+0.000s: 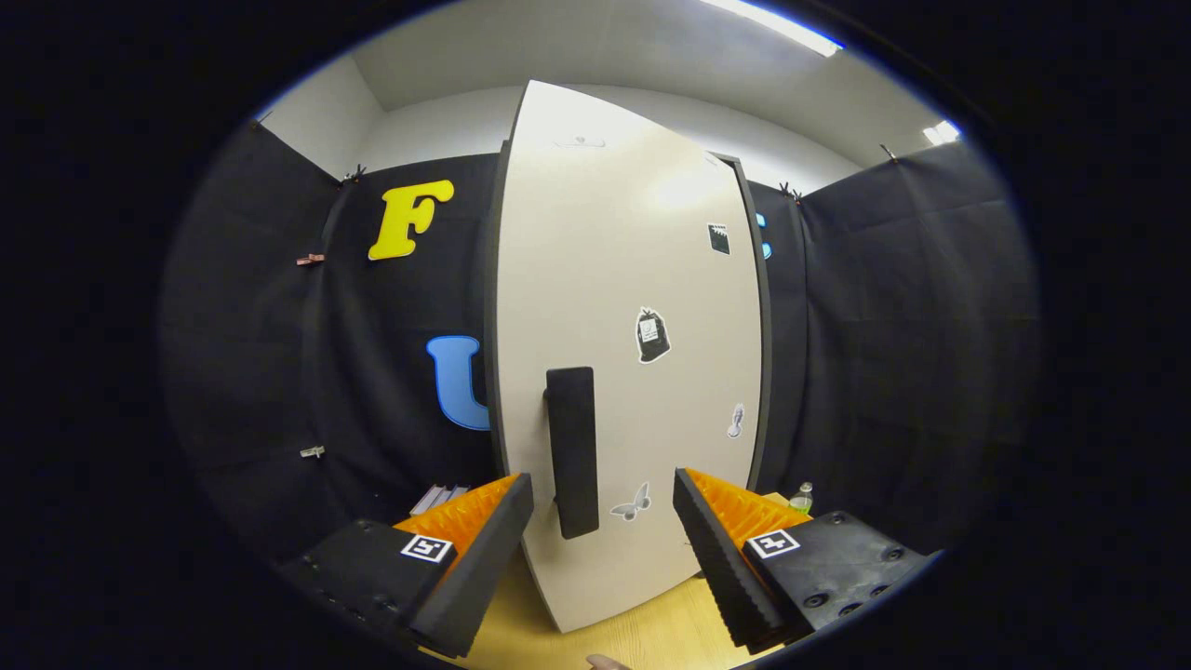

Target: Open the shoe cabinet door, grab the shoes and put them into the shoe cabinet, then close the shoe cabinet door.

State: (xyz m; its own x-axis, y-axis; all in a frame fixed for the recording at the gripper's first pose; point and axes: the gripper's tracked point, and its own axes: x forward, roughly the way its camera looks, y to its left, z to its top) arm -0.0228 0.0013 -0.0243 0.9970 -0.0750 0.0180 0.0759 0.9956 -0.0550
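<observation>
Black cloth is hung around the booth, and a pale wooden surface [651,633] is seen beneath a tall white shoe cabinet [614,307] standing just ahead of the gripper [603,502]. The gripper's fingers [484,549] are spread wide, pinching nothing, with the lower end of the door's black handle [572,451] framed between them and slightly beyond their tips. The door is judged to be a stiff, light panel that should swing on its hinges; whether it is fully closed cannot be told. The handle, a rigid upright bar standing off the door, is the natural place to be gripped, across its narrow width. Several small stickers [652,335] are fixed to the door, but no writing on them can be read. A small bottle [802,497] is seen beside the cabinet.
</observation>
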